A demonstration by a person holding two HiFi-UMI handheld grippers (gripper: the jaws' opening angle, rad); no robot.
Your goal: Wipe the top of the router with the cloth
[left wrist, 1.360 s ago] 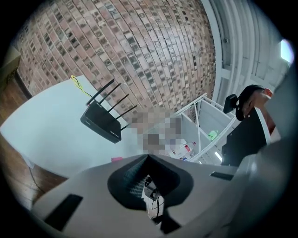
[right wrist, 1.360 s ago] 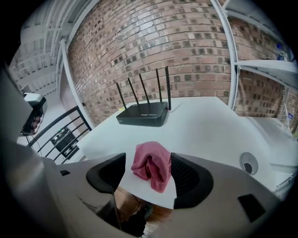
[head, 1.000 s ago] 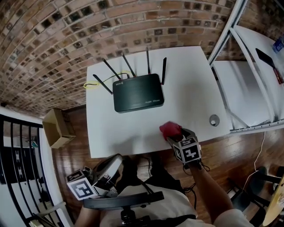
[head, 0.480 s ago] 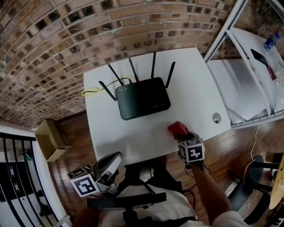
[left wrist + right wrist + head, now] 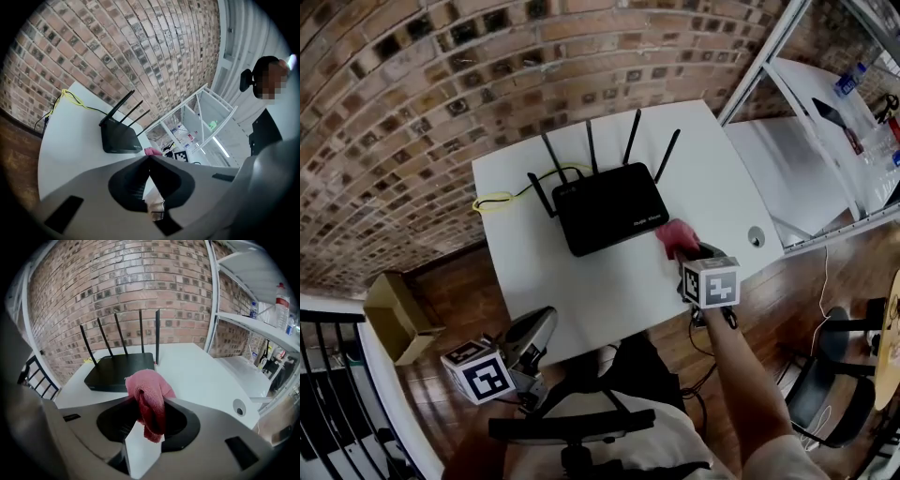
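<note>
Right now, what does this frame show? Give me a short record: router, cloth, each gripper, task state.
router: black, five antennas, on white table
cloth: red, by the router's near right corner, not on its top
right gripper: jaws have just been closing, clamped on cloth
left gripper: shut, nothing between jaws, low by the table's near edge
task state: wipe not yet begun

Red cloth carried to the router

The right gripper (image 5: 686, 251) has just closed its jaws on the crumpled red terry cloth (image 5: 674, 234). It has moved the cloth from the front edge of the white table (image 5: 581, 300) to just beside the right front corner of the flat black router with upright antennas (image 5: 609, 208).
</note>
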